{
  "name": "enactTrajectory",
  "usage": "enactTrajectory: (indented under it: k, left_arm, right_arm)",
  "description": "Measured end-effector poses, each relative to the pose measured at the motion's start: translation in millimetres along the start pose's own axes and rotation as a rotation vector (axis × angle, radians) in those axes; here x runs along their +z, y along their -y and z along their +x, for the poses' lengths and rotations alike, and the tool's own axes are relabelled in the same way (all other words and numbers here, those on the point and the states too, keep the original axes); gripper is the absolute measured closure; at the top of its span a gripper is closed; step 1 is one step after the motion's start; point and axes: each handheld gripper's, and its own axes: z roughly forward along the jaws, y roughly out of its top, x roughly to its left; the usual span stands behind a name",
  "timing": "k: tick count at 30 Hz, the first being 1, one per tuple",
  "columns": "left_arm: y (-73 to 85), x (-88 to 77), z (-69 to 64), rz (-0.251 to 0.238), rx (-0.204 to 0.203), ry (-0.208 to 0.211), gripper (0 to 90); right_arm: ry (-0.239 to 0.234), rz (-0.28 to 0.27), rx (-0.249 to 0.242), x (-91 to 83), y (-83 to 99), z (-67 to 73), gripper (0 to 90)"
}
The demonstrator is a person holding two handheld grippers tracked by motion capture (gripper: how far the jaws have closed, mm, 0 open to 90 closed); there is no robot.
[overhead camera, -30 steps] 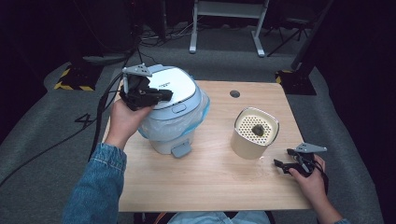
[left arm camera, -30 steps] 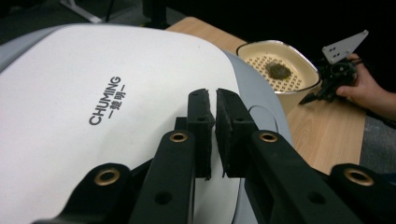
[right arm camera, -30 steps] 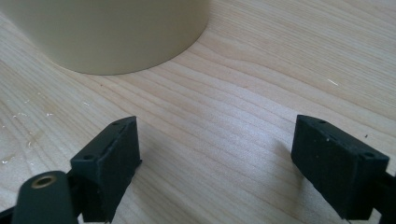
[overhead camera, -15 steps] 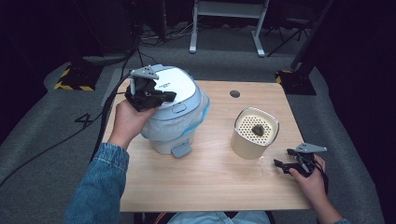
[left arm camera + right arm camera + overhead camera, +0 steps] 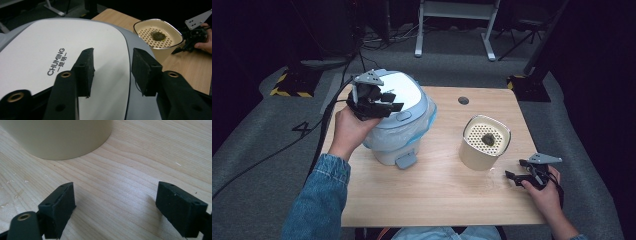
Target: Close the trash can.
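Directly under the left hand-held gripper, at its fingertips: a white-lidded pedal bin with a plastic liner bunched at the rim, standing on the worktop. Probably light and hollow, with a stiff plastic shell and a smooth, slippery lid; likely to skid or tip if pushed from the top. Best taken at the lid's front edge or worked by the foot pedal low at the front, nearer the person than the jaws. Jaws of the left hand-held gripper apart, hovering over the lid, clamped on nothing.

Well off to that gripper's right: a cream container with a perforated top and a small dark lump on it. Just beyond it, the right hand-held gripper, jaws spread wide, low over bare wood, empty.

From the left gripper view: the lettering "CHUMING" on the lid and the gap between pads and lid, unreadable from above. From the high view: pedal, liner and the whole layout. From the right gripper view: the container's smooth wall just ahead of the jaws, and fine crumbs on the wood.
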Motion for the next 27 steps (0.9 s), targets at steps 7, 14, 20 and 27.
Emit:
enactTrajectory:
  k: [7,14,20,27]
  left_arm:
    - [2.6,-15.8,-8.8,-0.031,0.010,-0.007,41.5]
    - [19.3,-39.0,-20.9,-0.064,-0.006,0.016,40.0]
    - [37.0,-54.7,-31.0,-0.090,-0.017,0.008,40.0]
    - [60.2,-69.8,-42.4,-0.099,-0.030,-0.038,39.9]
  right_arm:
    - [0.000,0.000,0.000,0.0,0.0,0.0,16.0]
    - [0.000,0.000,-0.001,0.0,0.0,-0.1,16.0]
    - [0.000,0.000,-0.001,0.1,0.0,-0.2,16.0]
    - [-0.002,0.001,-0.001,0.1,-0.1,-0.3,16.0]
